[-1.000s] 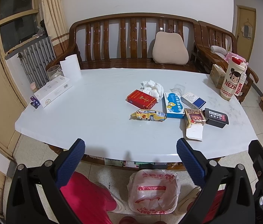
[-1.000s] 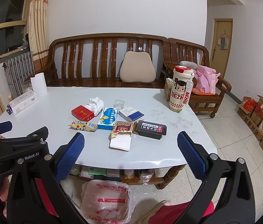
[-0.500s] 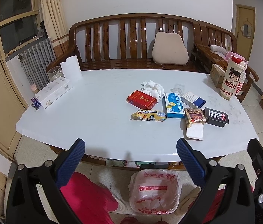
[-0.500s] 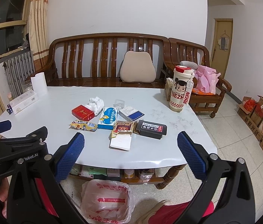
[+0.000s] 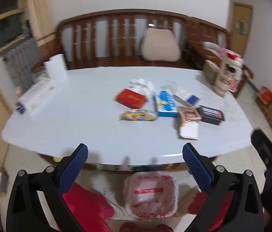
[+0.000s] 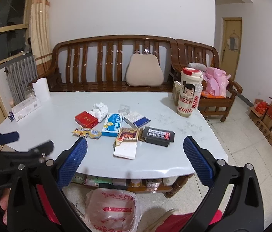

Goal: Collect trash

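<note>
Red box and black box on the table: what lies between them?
In the right wrist view, the blue box and the opened brown pack lie between the red box and the black box.

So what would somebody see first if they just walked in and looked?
Probably the jumble of small boxes and wrappers in the middle of the white table: a red box, a blue box, a crumpled tissue. Next, the tall cartoon cup at the table's far right corner. On the floor in front sits the plastic trash bag, open.
</note>
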The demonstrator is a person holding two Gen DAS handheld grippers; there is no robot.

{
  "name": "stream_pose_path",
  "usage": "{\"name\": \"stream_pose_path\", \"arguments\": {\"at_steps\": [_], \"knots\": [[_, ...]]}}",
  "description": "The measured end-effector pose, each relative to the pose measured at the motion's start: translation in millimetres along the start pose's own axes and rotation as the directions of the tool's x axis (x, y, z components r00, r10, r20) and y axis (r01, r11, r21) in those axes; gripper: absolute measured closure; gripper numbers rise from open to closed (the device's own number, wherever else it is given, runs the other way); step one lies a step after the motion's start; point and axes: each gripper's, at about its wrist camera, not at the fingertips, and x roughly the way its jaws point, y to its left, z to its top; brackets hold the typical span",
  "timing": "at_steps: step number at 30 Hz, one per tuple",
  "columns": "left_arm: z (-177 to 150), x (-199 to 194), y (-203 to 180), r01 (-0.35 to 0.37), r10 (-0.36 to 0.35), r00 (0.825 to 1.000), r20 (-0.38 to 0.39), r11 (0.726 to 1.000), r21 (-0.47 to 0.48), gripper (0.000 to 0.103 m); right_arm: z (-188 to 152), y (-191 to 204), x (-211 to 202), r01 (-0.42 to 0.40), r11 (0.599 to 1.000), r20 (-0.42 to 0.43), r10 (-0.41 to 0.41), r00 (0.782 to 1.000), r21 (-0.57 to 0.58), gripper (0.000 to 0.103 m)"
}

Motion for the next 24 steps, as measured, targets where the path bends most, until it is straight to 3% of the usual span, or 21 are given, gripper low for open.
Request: {"name": "stream_pose_path", "arguments": {"at_steps": [3,5,9,11,19,24], "knots": [[3,0,3,0.028,-0.028,0.999,0.021,0.999,0.019,0.007,3,-7,4,-0.070,0.997,0.040,0.072,0.997,-0.044,0.005],[7,1,9,0.041,-0.041,0.999,0.019,0.999,0.019,0.007,8,-13,12,-0.087,0.994,0.012,0.088,0.996,-0.068,0.005],[24,21,31,0.082,-0.082,0.989,-0.121,0.997,-0.009,0.007,23,-24,31,-0.117,0.986,-0.060,0.111,0.992,-0.117,0.005],[34,29,36,0.084,-0.082,0.985,-0.153,0.996,0.004,0.007,31,-26,38,-0.112,0.981,-0.074,0.101,0.992,-0.161,0.005],[113,51,28,0.169,-0.128,0.949,-0.288,0.978,0.123,0.007,77,-32,79,-0.102,0.920,-0.139,0.052,0.989,-0.379,0.005],[161,86,15,0.155,-0.075,0.933,-0.351,0.966,0.206,0.007,114,-34,109,-0.196,0.883,-0.224,0.107,0.969,-0.425,0.005]]}}
